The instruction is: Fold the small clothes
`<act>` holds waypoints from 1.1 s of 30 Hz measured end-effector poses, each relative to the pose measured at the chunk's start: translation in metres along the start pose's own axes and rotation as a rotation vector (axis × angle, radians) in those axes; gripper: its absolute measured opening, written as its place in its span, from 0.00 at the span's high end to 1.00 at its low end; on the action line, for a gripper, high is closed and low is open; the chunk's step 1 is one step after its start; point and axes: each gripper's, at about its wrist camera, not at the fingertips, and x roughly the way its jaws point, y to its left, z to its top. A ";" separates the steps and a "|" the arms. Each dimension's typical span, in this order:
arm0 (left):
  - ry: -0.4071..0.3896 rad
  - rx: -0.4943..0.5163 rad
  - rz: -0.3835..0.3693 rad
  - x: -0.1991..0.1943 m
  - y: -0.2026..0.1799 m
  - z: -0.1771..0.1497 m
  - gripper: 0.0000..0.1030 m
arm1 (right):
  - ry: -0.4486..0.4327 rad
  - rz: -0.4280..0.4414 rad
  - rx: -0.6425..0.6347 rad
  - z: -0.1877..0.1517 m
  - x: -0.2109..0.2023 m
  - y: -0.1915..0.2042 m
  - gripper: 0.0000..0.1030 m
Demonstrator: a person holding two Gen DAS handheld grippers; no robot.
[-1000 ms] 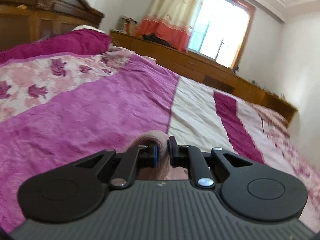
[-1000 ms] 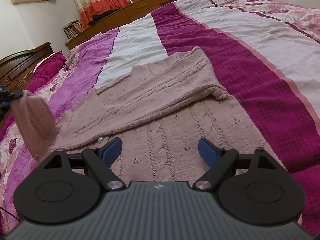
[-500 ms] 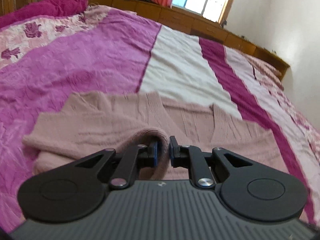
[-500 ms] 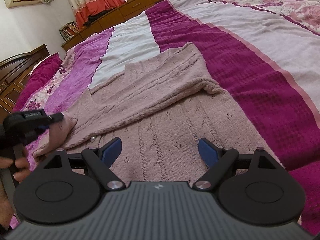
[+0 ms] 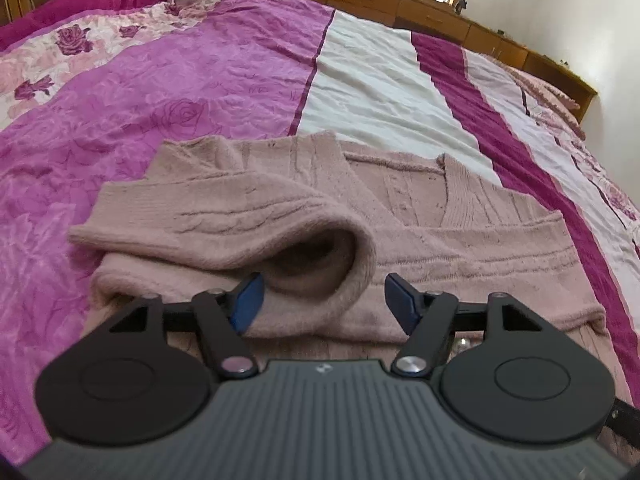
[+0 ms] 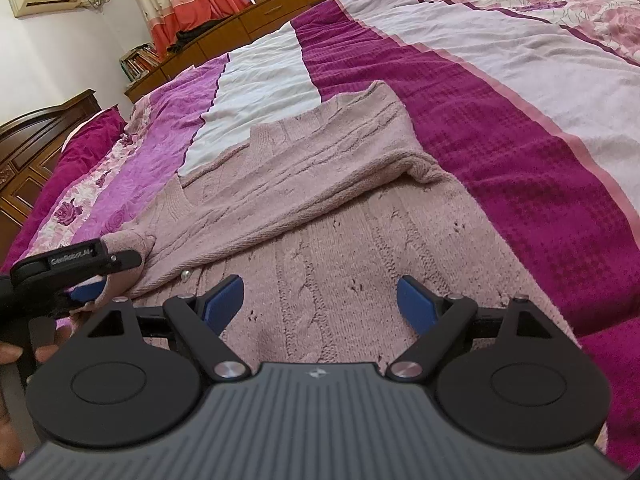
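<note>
A big bed (image 5: 224, 80) with a pink, purple and white cover fills the room. A pink sweater (image 6: 320, 208) lies flat on it. The left tongs (image 5: 324, 300) are opening, with a sleeve end (image 5: 344, 264) loose between them. The right tongs (image 6: 320, 300) stand wide apart over the sweater, holding nothing.

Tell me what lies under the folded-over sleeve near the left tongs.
Under the sleeve lies the pink cardigan's body, spread on the striped bedspread. The cuff gapes between the opening left tongs; its inside is shadowed, and the knit beneath the fold is covered.
</note>
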 end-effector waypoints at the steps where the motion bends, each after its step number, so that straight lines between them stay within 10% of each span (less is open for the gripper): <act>1: 0.005 0.000 0.000 -0.002 0.000 -0.001 0.34 | 0.000 0.001 0.002 0.000 0.000 0.000 0.14; 21: 0.059 -0.066 0.147 -0.054 0.055 -0.021 0.34 | 0.005 0.027 -0.026 -0.001 -0.002 0.014 0.14; 33: 0.026 -0.092 0.147 -0.060 0.071 -0.026 0.34 | 0.063 0.200 -0.158 0.024 0.028 0.091 0.14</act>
